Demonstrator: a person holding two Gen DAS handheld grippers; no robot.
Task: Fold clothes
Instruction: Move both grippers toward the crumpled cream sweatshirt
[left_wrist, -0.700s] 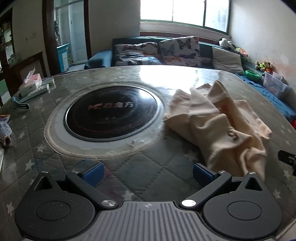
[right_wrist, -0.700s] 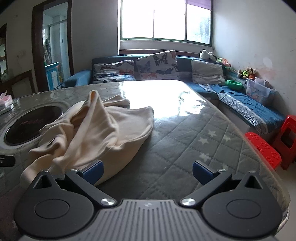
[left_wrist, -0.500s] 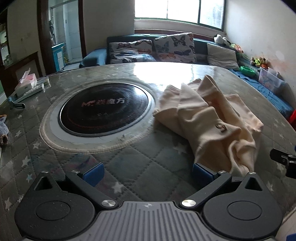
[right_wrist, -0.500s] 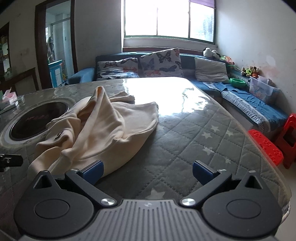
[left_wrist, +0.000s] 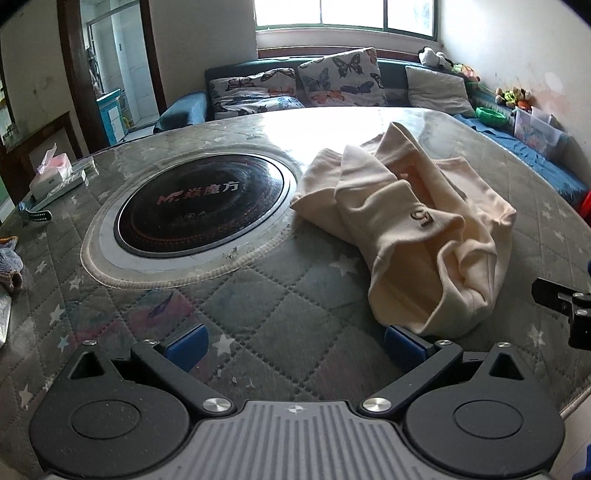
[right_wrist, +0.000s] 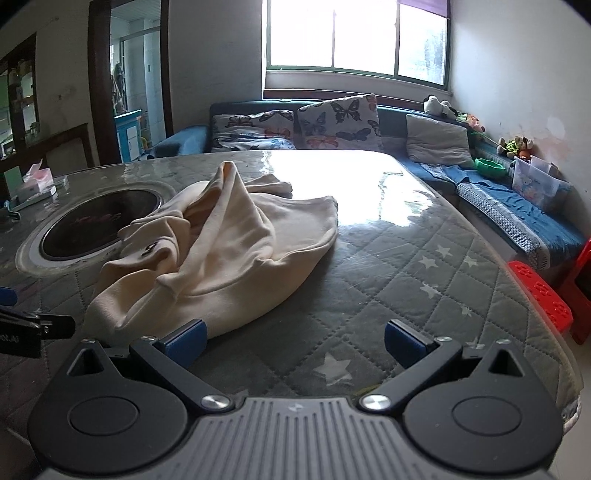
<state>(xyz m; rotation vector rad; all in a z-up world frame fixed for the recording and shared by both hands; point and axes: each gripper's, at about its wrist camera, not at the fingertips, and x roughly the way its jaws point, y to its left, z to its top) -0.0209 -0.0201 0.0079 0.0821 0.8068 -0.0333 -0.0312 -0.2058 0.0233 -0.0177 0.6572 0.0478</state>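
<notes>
The cream sweatshirt (left_wrist: 413, 236) lay crumpled on the table (left_wrist: 258, 295), likely soft, light and floppy, best pinched at its near hem by both gaping, empty tongs (left_wrist: 293, 343) (right_wrist: 293, 341).

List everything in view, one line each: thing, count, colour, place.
crumpled cream cotton garment: 1, cream, on table beside the cooktop
round black glass cooktop: 1, black, set into table
quilted grey star-print table cover: 1, grey, over table
pink tissue box: 1, pink-white, table's far left edge
butterfly-print cushions: 2, white, on blue sofa
red plastic stool: 1, red, floor right
left gripper: 1, black-blue, open, empty
right gripper: 1, black-blue, open, empty
</notes>
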